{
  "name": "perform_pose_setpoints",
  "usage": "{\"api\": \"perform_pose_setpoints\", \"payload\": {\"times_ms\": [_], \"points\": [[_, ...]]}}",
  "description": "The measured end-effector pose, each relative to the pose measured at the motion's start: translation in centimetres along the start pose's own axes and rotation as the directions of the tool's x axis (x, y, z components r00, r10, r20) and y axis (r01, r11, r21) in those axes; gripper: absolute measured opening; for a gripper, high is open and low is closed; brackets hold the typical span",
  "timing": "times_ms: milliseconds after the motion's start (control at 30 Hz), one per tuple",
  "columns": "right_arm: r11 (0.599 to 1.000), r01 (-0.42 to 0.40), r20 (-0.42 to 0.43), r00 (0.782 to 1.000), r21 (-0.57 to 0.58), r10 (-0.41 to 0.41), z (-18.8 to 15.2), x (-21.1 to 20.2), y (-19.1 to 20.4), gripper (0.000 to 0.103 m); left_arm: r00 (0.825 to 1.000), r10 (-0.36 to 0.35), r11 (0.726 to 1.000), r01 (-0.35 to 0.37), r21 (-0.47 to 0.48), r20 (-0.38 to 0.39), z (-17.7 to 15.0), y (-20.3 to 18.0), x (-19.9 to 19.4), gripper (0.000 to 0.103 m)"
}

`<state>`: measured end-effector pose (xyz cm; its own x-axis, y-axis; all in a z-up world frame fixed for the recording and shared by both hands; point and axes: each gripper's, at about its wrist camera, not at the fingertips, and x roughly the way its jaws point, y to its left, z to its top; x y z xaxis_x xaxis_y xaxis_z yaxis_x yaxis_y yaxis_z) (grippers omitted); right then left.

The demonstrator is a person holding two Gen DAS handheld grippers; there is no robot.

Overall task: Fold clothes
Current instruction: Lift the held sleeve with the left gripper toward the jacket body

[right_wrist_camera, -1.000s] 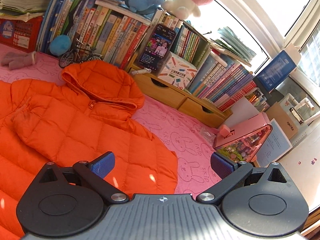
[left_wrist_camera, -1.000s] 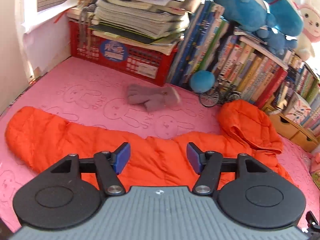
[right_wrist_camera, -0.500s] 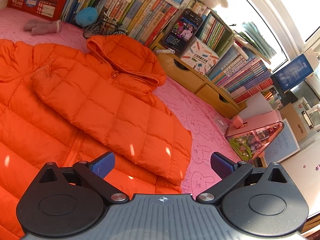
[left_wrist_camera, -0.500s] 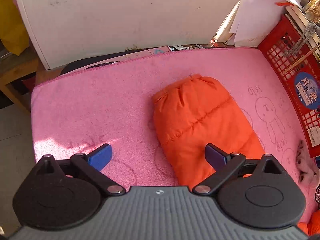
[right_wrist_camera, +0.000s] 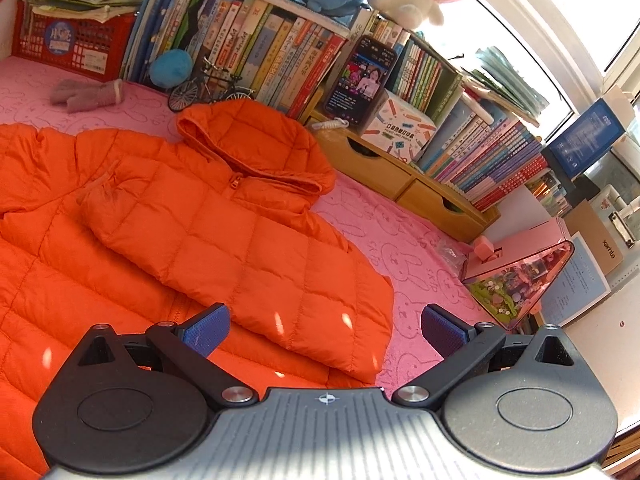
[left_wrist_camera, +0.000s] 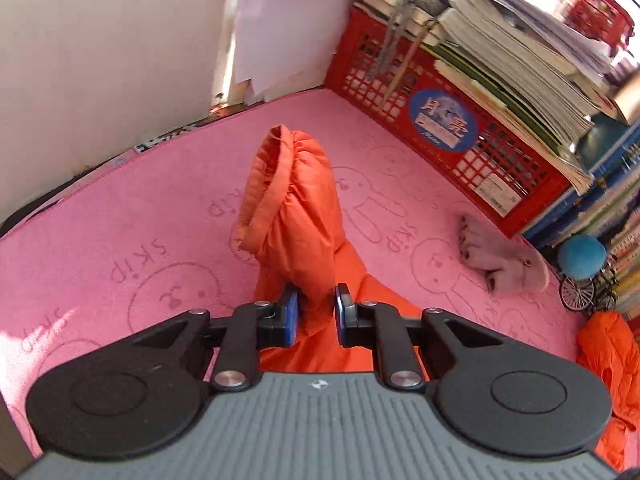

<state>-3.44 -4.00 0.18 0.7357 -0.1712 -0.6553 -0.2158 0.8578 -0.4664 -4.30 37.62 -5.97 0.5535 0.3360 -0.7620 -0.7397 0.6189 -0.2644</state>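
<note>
My left gripper [left_wrist_camera: 316, 314] has just squeezed shut on the sleeve [left_wrist_camera: 294, 216] of the orange jacket [right_wrist_camera: 192, 236], and the blue pads pinch the puffy cloth. The sleeve stands up from the pink mat [left_wrist_camera: 120, 216]. My gripper hides where the sleeve joins the jacket. My right gripper [right_wrist_camera: 325, 330] is wide open with nothing in it, over the jacket's near right edge. The jacket lies flat, but its left part is cut off. Farther away, a gray glove [right_wrist_camera: 86, 94] lies near the red crate [left_wrist_camera: 448, 128]. Books [right_wrist_camera: 280, 48] stand at the back.
</note>
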Motion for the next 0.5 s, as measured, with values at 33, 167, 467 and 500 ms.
{"api": "perform_pose_setpoints", "payload": {"times_ms": [33, 167, 467, 500], "points": [[1.000, -0.007, 0.002, 1.000, 0.021, 0.007, 0.3, -0.1, -0.2, 0.103, 1.000, -0.026, 0.998, 0.026, 0.055, -0.003, -0.5, -1.2, -0.2, 0.018], [0.991, -0.057, 0.009, 0.998, 0.119, 0.056, 1.8, 0.0, -0.9, 0.103, 0.997, -0.064, 0.962, 0.072, 0.262, -0.039, -3.2, -5.3, -0.1, 0.019], [0.990, -0.087, -0.003, 0.996, 0.110, 0.087, 2.7, 0.4, -0.3, 0.103, 0.993, 0.113, 0.904, -0.118, 0.410, 0.035, -6.3, -6.2, 0.0, 0.036], [0.992, -0.082, -0.010, 0.996, 0.098, 0.084, 2.6, 0.5, -0.2, 0.103, 0.984, 0.141, 0.882, -0.173, 0.437, 0.106, -6.5, -6.3, -0.5, 0.056]]}}
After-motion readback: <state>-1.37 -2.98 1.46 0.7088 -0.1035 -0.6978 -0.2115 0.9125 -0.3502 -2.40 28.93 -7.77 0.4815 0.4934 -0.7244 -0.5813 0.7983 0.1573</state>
